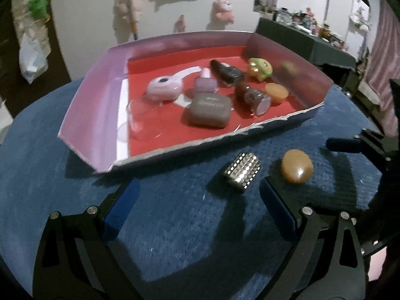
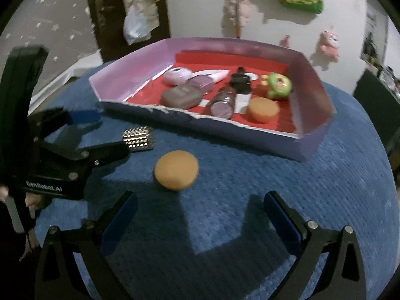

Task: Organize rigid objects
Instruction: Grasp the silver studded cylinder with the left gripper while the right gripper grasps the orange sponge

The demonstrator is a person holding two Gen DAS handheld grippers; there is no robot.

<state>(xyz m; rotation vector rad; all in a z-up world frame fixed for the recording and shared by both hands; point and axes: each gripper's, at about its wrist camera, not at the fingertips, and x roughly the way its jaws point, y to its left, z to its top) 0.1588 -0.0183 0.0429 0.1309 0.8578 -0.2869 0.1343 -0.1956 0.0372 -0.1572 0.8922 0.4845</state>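
Note:
A pink box (image 1: 90, 95) with a red floor sits on the blue cloth; it also shows in the right wrist view (image 2: 312, 87). It holds several items: a grey case (image 1: 209, 110), nail polish bottles (image 1: 252, 96), a green toy (image 1: 260, 68) and an orange puck (image 1: 276, 92). A studded silver block (image 1: 242, 171) and an orange oval (image 1: 297, 166) lie on the cloth in front of the box. My left gripper (image 1: 197, 200) is open, just short of the silver block. My right gripper (image 2: 200, 212) is open, just behind the orange oval (image 2: 176, 170). The left gripper (image 2: 100, 135) shows beside the silver block (image 2: 138, 138).
The blue cloth (image 1: 175, 225) covers a round table. A dark desk with clutter (image 1: 307, 37) stands behind on the right. Plush toys hang on the white wall (image 1: 222, 7). A dark door (image 2: 105, 20) is at the back left.

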